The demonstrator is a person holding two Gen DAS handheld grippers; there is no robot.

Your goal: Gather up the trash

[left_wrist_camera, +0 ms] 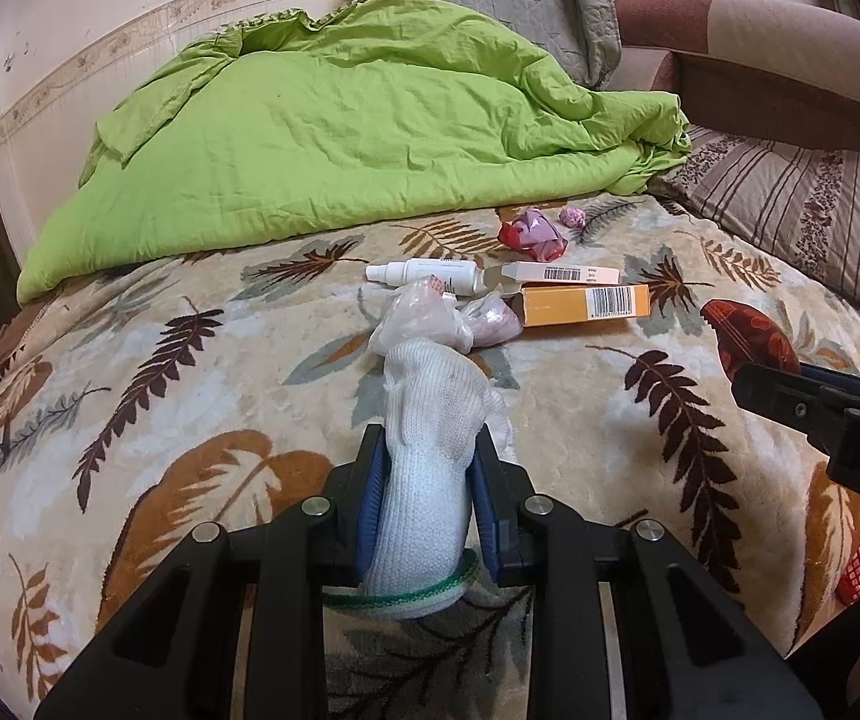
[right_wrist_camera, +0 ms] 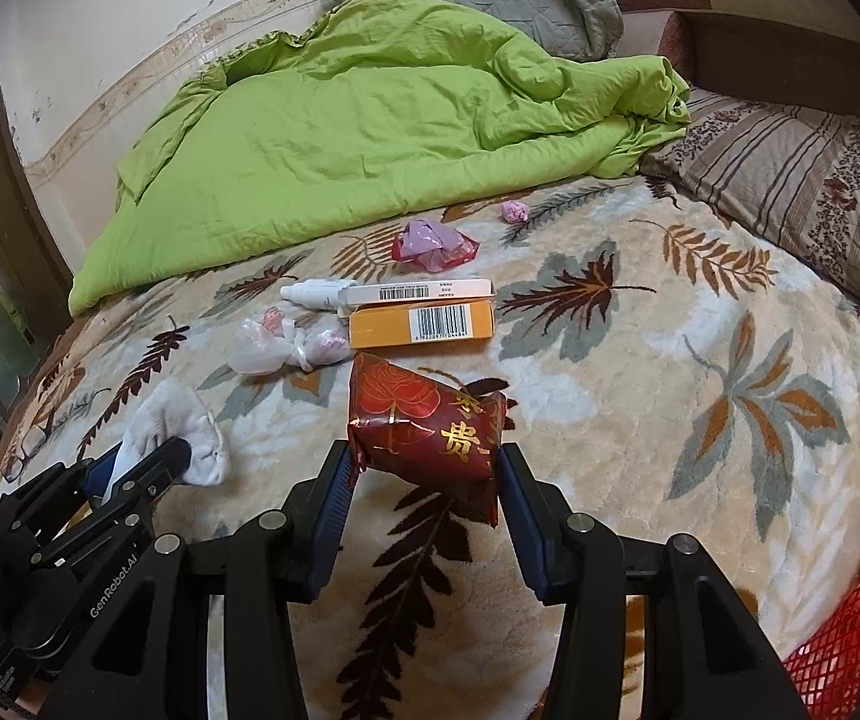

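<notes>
Your right tongs clamp the red packet; the red basket sits lower right. Left tongs clamp the white sock.

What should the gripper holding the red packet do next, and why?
Probably swing right and drop it in the red basket. The right gripper is already shut on the red packet, lifted off the blanket, and the basket sits at its lower right.
</notes>
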